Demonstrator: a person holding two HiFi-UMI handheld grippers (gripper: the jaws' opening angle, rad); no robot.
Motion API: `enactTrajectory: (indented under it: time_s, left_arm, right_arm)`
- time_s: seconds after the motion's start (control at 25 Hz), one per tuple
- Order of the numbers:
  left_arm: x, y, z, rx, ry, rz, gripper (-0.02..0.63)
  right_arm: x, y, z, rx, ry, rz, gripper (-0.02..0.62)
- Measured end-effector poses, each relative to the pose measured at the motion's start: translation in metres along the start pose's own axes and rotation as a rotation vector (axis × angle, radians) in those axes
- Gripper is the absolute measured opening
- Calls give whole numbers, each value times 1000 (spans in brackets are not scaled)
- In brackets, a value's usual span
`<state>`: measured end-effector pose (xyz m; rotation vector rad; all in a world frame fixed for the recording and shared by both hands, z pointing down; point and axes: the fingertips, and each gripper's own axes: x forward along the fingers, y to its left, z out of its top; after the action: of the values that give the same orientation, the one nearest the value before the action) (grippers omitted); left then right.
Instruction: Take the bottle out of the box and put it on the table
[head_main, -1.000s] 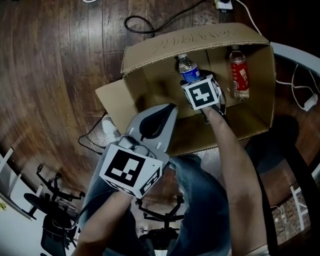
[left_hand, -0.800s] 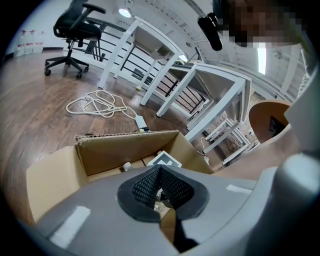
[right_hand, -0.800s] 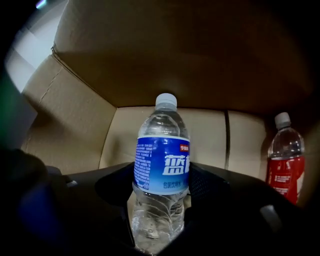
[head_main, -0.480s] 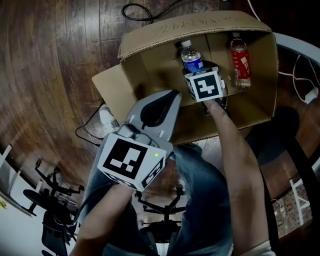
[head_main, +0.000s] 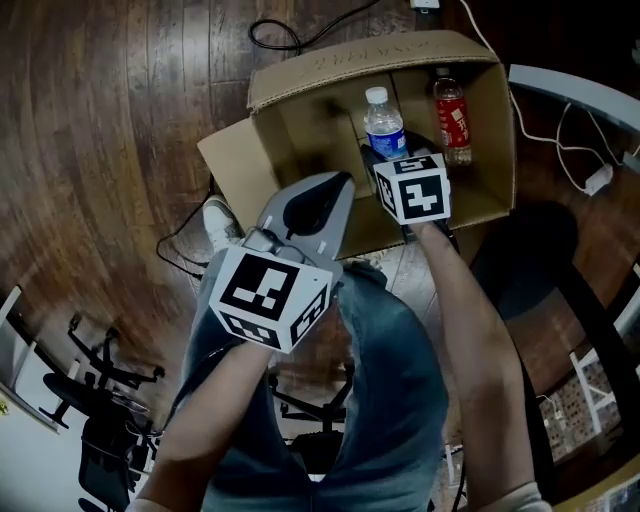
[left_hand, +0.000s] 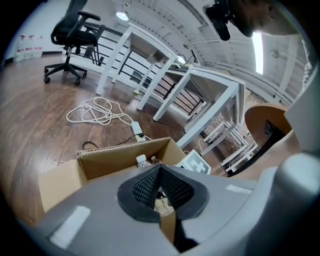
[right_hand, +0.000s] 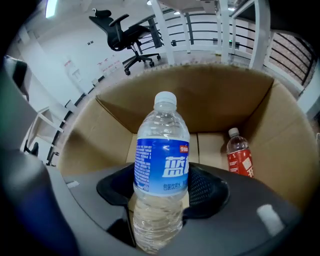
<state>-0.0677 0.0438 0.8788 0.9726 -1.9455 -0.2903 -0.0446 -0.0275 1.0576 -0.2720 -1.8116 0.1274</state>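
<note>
A clear water bottle (right_hand: 162, 170) with a blue label and white cap stands upright between the pads of my right gripper (right_hand: 162, 197), which is shut on its lower body. In the head view that bottle (head_main: 384, 128) is held above the open cardboard box (head_main: 300, 80), with the right gripper (head_main: 397, 165) mostly hidden under its marker cube. A red-labelled bottle (head_main: 452, 120) lies on the box floor at the right, also visible as the red bottle (right_hand: 240, 157). My left gripper (head_main: 325, 195) hovers shut and empty over the box's near edge, its tips (left_hand: 160, 172) pointing at the box (left_hand: 100, 160).
The box sits on a dark wooden floor. Cables (head_main: 300, 35) lie beyond it, and a white cord coil (left_hand: 97, 111) is on the floor. A curved pale chair rim (head_main: 580, 95) is right of the box. White tables (left_hand: 165, 75) and an office chair (left_hand: 75, 35) stand farther off.
My right gripper has risen with the blue-label bottle, lifting it off the box floor. The left gripper has come up slightly, still shut.
</note>
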Motion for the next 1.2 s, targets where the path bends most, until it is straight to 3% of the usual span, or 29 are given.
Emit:
enactTrajectory:
  time_s: [0.24, 0.44, 0.92, 1.2]
  left_arm:
    - [-37, -31, 42, 28, 11, -14, -6]
    - [-69, -63, 87, 97, 12, -25, -6]
    - [-160, -156, 184, 205, -39, -74, -6]
    - [-216, -225, 257, 273, -141, -124, -6]
  right_arm:
    - [-72, 25, 25, 129, -88, 8, 285]
    - [-138, 46, 57, 189, -165, 21, 285]
    - [-323, 97, 122, 205, -349, 7, 287]
    - [-455, 112, 166, 183, -519, -37, 287]
